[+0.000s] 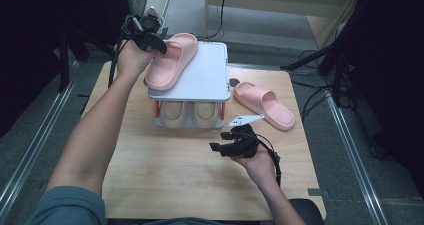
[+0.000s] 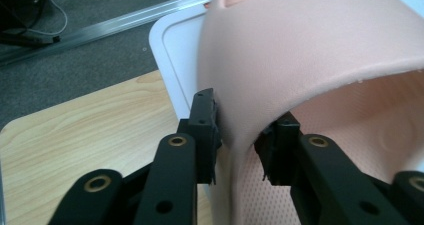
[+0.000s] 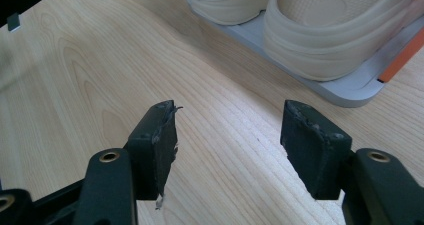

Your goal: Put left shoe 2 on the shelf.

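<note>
On the left, the left gripper (image 1: 159, 44) is reaching over the top shelf of the white rack (image 1: 210, 80), its 2 jaws sitting either side of the strap of the pink slipper (image 1: 171, 61); in the left gripper view the strap wall of that pink slipper (image 2: 310, 60) is running between the pads with the jaws looking slackened, so the grip seems to be letting go rather than biting. The slipper is lying across the shelf's left corner, heel overhanging the edge, and that is the worry: pulling away could drag it off. In the middle, 2 beige slippers (image 1: 191, 114) are sitting on the lower shelf. To the right, the right gripper (image 1: 220, 141) is hovering spread and empty, while the second pink slipper (image 1: 265, 105) is lying on the table (image 1: 150, 185).
</note>
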### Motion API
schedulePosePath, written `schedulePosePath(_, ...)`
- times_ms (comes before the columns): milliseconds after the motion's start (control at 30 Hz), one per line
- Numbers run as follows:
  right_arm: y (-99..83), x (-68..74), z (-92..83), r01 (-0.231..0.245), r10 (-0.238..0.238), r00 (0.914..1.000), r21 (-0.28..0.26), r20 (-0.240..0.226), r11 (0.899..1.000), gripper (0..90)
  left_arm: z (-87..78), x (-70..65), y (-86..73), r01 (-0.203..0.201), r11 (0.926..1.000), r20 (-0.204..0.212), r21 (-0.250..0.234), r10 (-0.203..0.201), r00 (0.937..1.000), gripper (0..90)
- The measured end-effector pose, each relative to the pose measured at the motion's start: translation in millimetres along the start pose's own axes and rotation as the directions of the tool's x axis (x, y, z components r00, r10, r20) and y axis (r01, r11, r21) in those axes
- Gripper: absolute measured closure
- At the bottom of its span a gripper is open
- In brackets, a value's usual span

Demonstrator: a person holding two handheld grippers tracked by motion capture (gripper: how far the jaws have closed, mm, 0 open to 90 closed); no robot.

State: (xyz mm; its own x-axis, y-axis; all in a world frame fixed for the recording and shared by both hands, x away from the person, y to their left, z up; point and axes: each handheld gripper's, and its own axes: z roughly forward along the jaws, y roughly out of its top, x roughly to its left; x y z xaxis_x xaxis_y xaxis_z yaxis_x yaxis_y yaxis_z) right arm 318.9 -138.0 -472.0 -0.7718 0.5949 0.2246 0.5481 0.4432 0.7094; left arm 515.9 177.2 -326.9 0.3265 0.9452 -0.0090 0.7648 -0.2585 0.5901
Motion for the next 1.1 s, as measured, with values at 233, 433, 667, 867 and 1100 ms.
schedulePosePath(233, 0.4, 1.1, 1.6, 0.003, -0.003, 1.0, 0.007, 0.0, 1.0, 39.9, -5.9, -4.9, -5.9, 0.0, 1.0, 0.036, -0.002, 0.0, 0.9994, 66.1)
schedulePosePath(433, 0.5, 1.5, 2.6, 0.002, -0.002, 1.0, 0.012, 0.001, 1.0, 40.0, -11.3, -4.2, -12.5, 0.007, 0.9999, 0.065, -0.009, -0.006, 0.9979, 64.7)
schedulePosePath(667, 1.2, -0.1, 0.7, 0.002, -0.002, 1.0, -0.004, 0.005, 1.0, 40.0, -16.9, 0.9, -19.9, 0.005, 0.9998, 0.112, -0.021, -0.003, 0.9937, 64.3)
schedulePosePath(867, 1.6, -7.8, -7.6, -0.016, 0.016, 0.9998, -0.033, 0.011, 0.999, 39.9, -34.6, 8.8, -28.3, 0.02, 0.9961, 0.159, -0.086, -0.006, 0.9872, 53.7)
schedulePosePath(1100, 2.4, -21.1, -20.2, -0.021, 0.025, 0.9986, -0.081, 0.046, 0.997, 40.8, -51.2, 23.0, -46.4, 0.029, 0.9939, 0.202, -0.107, -0.007, 0.9794, 47.3)
